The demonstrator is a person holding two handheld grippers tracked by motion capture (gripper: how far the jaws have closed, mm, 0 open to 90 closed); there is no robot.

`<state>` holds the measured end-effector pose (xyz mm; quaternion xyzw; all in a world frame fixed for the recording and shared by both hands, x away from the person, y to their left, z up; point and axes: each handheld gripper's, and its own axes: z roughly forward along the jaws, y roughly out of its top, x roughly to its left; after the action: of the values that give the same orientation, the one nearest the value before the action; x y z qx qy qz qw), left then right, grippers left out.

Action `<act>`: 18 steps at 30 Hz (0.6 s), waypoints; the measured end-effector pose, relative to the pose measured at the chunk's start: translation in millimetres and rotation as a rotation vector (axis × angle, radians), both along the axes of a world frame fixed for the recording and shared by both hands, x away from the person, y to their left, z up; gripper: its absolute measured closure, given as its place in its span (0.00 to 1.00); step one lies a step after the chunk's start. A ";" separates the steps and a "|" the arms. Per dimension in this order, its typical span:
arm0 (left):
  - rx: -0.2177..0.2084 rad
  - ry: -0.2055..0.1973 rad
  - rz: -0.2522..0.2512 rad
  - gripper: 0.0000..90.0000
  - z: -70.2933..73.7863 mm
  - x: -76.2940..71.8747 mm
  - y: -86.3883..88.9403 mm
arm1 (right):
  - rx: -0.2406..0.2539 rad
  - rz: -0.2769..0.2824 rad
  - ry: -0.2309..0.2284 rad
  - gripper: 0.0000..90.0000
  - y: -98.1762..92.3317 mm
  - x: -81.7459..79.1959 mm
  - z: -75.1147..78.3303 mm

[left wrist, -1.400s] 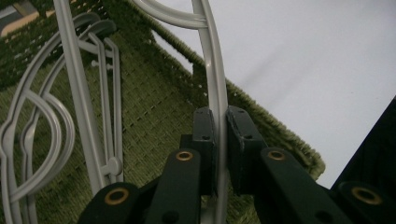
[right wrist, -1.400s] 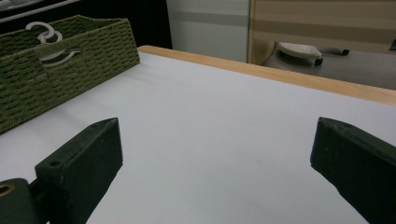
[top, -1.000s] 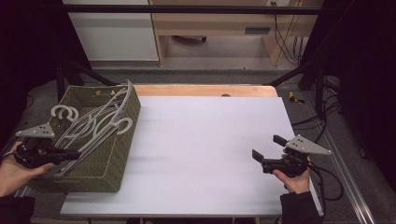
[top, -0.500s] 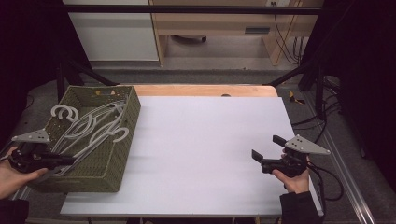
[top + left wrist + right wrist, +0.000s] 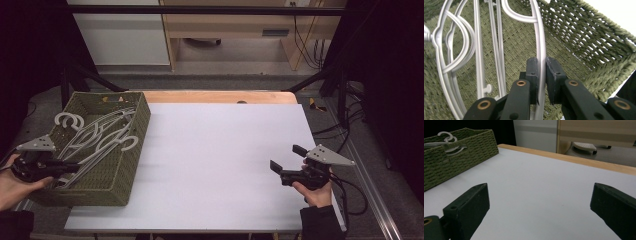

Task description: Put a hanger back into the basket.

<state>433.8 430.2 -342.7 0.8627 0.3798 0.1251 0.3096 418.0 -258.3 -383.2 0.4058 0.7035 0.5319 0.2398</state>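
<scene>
In the left gripper view the two black jaws of the left gripper (image 5: 541, 80) stand nearly together, clamped on the thin grey rim of a plastic hanger (image 5: 541, 45) that runs up between their pads. That hanger lies in the green woven basket (image 5: 599, 47), its bar stretching away from the jaws along the basket's floor. Just beside it, on the view's left, more grey hangers (image 5: 480, 50) lie heaped, their bars and curved shoulders crossing one another, so the gripped one is hemmed in on that side. On the view's right the basket's woven wall rises close by.

From the high view, the left gripper (image 5: 67, 167) reaches into the near end of the basket (image 5: 127, 165) from the left edge of the bench (image 5: 220, 150), held in the person's left hand (image 5: 17, 182). The basket sits on the left part of the bench, and the hooks of the hangers (image 5: 100, 135) curl up toward its far end.

The right gripper (image 5: 287, 162) is well apart, over the right near part of the bench in the person's right hand (image 5: 315, 192). Its jaws stand wide with only bare white bench between them, as the right gripper view shows, where the right gripper (image 5: 539, 207) looks toward the basket (image 5: 461, 152) far off.
</scene>
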 end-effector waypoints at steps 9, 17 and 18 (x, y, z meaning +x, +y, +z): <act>0.028 0.006 0.126 0.86 -21.5 -2.6 9.9 | -0.001 0.002 0.002 0.03 0.9 0.4 -0.6; 0.018 0.061 0.175 0.88 -28.6 0.8 7.6 | -0.004 0.002 0.005 0.03 1.2 0.4 -0.9; 0.006 0.062 0.185 0.88 -28.2 0.7 8.7 | -0.004 0.003 0.004 0.03 1.0 0.3 -0.8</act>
<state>434.6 438.9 -371.0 0.8282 0.4671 0.1274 0.2823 418.3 -257.3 -384.0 0.4054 0.7055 0.5302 0.2383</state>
